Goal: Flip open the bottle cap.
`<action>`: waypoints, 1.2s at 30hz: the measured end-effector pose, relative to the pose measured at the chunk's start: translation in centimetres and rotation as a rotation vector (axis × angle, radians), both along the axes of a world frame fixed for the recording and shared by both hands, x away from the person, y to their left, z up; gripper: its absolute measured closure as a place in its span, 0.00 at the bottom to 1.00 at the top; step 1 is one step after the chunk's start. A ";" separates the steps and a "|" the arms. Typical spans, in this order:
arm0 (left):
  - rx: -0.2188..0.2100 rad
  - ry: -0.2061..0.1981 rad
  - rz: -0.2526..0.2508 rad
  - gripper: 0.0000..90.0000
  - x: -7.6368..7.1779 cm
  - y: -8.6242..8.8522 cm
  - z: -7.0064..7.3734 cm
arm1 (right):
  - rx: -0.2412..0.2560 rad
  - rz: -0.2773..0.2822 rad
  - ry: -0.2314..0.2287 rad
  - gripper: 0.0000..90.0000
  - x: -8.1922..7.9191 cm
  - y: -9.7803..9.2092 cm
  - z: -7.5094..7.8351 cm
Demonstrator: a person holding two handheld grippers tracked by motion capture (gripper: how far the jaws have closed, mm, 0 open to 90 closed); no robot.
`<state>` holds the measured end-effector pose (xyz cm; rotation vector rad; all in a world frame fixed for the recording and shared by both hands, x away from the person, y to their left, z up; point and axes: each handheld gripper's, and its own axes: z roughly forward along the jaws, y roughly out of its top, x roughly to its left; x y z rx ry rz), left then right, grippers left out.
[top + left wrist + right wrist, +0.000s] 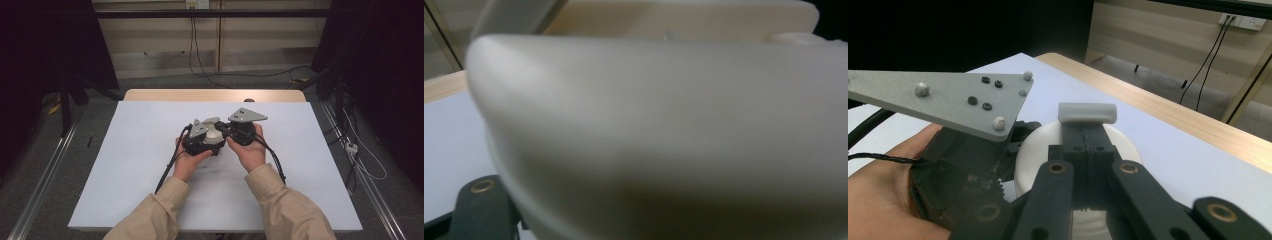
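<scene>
Together, both grippers met on a round white plastic container [216,134] at the centre of the high view.
The right gripper [1087,131] had its black jaws pressed together, pinching the container's pale grey tab [1087,112]. The left gripper [202,140] sat against the container's left side; whether its jaws were spread or pressed together could not be told. Both stood over the white table sheet [125,160].

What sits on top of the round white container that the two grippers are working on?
A small grey-white tab stands on top of the white container, and the right gripper is closed on it. The gripper hides how the tab joins the container, and its inside is covered.
</scene>
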<state>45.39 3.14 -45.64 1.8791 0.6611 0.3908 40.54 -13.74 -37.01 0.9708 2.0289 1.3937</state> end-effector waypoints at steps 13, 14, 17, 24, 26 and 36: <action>0.002 0.001 -0.001 0.20 0.0 0.0 0.0 | -0.018 -0.001 -0.001 1.00 0.7 0.4 0.1; 0.001 0.002 -0.002 0.20 0.0 0.0 0.0 | -0.015 -0.003 -0.001 1.00 0.8 0.3 0.1; 0.002 -0.001 0.000 0.20 0.1 0.1 0.0 | -0.007 -0.005 -0.001 1.00 0.9 0.3 0.1; 0.001 0.000 0.001 0.20 0.1 0.0 0.0 | -0.018 -0.005 -0.012 1.00 1.1 0.6 0.4; 0.001 -0.001 0.000 0.20 0.1 0.0 0.0 | -0.017 -0.007 -0.012 1.00 1.2 0.6 0.4; -0.005 0.004 -0.002 0.20 0.1 0.0 0.0 | -0.030 -0.007 -0.025 1.00 1.6 1.0 0.8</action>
